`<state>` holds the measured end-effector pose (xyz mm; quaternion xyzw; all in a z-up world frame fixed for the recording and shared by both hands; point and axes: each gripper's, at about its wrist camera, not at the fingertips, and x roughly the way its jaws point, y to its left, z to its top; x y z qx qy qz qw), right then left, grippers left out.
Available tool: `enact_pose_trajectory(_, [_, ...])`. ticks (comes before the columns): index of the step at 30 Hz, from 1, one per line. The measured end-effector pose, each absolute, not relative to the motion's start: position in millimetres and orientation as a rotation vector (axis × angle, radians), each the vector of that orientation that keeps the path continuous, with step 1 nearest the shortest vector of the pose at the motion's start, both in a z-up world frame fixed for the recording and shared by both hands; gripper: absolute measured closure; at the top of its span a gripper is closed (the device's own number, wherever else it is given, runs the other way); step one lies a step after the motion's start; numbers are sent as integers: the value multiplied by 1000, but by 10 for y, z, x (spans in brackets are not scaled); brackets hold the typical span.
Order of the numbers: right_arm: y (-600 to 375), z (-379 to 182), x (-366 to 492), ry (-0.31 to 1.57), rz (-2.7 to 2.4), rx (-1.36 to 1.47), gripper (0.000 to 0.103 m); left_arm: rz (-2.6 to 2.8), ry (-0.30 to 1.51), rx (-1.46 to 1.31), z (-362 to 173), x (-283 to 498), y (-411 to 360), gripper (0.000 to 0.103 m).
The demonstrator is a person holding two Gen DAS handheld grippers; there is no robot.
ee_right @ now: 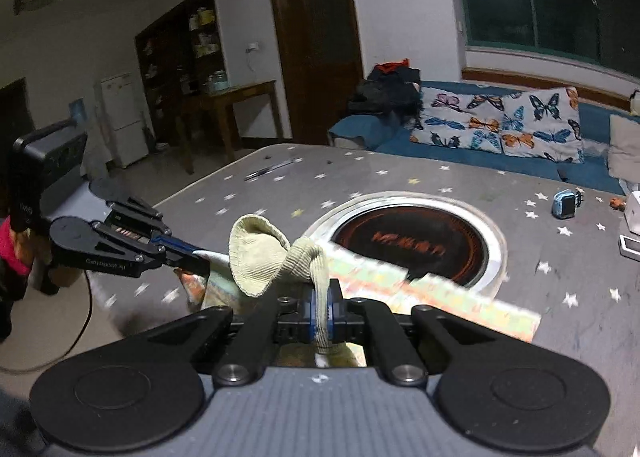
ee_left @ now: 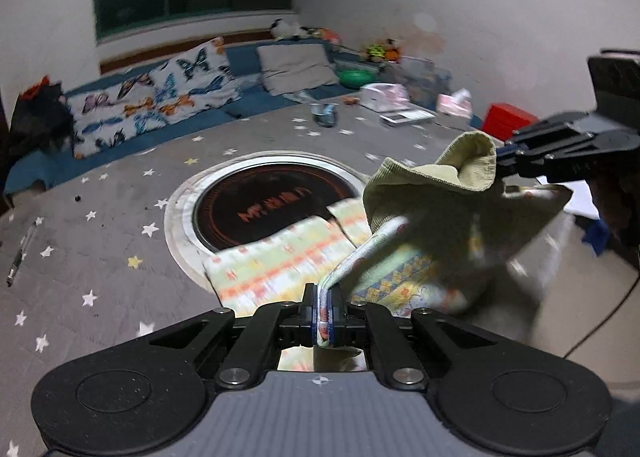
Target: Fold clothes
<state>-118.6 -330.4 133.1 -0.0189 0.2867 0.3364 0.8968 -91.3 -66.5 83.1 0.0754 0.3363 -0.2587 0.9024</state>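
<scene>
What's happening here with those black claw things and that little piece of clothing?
A person is holding two hand-held claws and folding a small child's garment over a grey star-patterned table. The left claw is clamped on the patterned fabric edge, and the right claw is clamped on the green ribbed cuff. The garment hangs stretched between them, with its far end trailing across the round black burner set in the table.

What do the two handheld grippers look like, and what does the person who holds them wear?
Both the left gripper and the right gripper have matte black linkage arms with silver bolts, round black discs at the sides and a grey ribbed body with a small crosshair mark. The fingers carry blue pads. White lettering marks the left gripper's side. A pink cuff shows at the wrist behind it.
</scene>
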Motion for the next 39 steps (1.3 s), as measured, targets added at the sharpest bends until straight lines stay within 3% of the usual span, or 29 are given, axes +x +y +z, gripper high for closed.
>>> enact_pose_trajectory(7, [-3242,1015,-159,699,612,8,99,-451,822,98,537,23,-725,98])
enact_pose_trajectory(13, [-3223,514,328,779,485,98,97,-384,909,55,174,313,-754,97])
enact_pose_trajectory(17, [-3373,277,406,780,375,159,89,-354,903,48,190,335,-725,92])
enact_pose_trajectory(21, [-3548,303,339,722,296,167,89,-321,897,43,237,356,-669,76])
enact_pose_trajectory(28, [-3319,404,3,692,411,35,88,-246,843,52,369,315,-664,79])
enact_pose_trajectory(39, [-3087,147,283,778,380,57,88,-389,869,-47,336,402,-1079,80])
